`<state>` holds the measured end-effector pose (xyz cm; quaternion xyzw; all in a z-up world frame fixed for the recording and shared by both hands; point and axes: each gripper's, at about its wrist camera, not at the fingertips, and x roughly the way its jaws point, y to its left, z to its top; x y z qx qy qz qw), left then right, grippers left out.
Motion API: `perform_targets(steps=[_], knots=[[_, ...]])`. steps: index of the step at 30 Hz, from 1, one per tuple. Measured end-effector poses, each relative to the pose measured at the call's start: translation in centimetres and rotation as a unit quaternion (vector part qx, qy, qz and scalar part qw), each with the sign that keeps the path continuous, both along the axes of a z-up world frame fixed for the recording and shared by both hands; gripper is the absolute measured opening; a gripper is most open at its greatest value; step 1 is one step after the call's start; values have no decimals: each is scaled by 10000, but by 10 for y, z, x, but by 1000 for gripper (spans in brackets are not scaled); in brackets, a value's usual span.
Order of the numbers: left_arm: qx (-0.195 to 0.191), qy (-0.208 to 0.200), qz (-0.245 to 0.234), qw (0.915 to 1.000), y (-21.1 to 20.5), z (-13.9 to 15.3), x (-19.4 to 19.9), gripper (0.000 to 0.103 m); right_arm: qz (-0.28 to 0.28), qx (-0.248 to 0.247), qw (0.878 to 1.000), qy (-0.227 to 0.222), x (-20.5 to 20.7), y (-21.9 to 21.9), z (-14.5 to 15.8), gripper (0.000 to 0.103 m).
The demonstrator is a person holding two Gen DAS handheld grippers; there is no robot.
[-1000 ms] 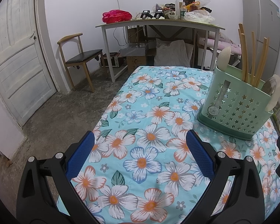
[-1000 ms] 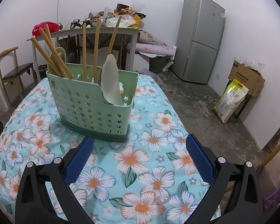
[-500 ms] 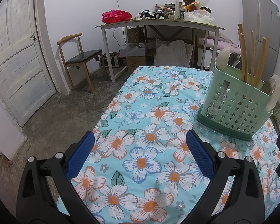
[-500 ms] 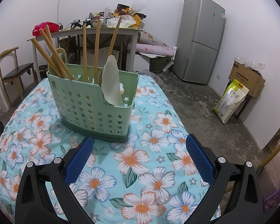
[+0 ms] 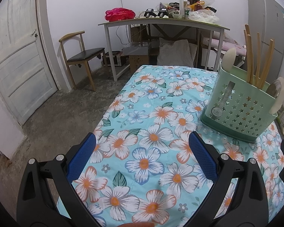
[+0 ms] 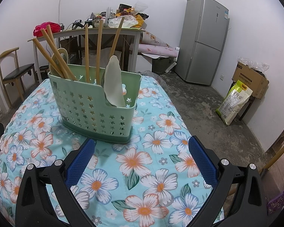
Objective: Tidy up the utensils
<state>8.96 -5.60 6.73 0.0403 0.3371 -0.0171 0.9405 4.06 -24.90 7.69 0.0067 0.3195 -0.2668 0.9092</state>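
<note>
A green star-holed utensil holder (image 6: 96, 111) stands on the floral tablecloth (image 6: 134, 162). It also shows at the right in the left wrist view (image 5: 240, 111). It holds several wooden chopsticks (image 6: 98, 51) and two pale spoons (image 6: 113, 83), all upright or leaning. My right gripper (image 6: 140, 158) is open and empty, just in front of the holder. My left gripper (image 5: 142, 155) is open and empty, above the cloth to the left of the holder.
A cluttered grey table (image 5: 161, 20), a wooden chair (image 5: 81, 56) and a white door (image 5: 19, 56) stand beyond the table. A fridge (image 6: 204, 39), a cardboard box (image 6: 251, 79) and a sack (image 6: 234, 102) are at the right.
The right gripper has drifted very slightly, so the holder sits a touch lower and nearer in its view. The left view is unchanged.
</note>
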Motion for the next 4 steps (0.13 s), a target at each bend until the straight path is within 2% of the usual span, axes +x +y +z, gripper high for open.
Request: perform_targets(steps=[4], knots=[[8, -14, -18, 10000, 0, 0, 0, 95, -5, 6, 10000, -2, 0, 0, 0, 96]])
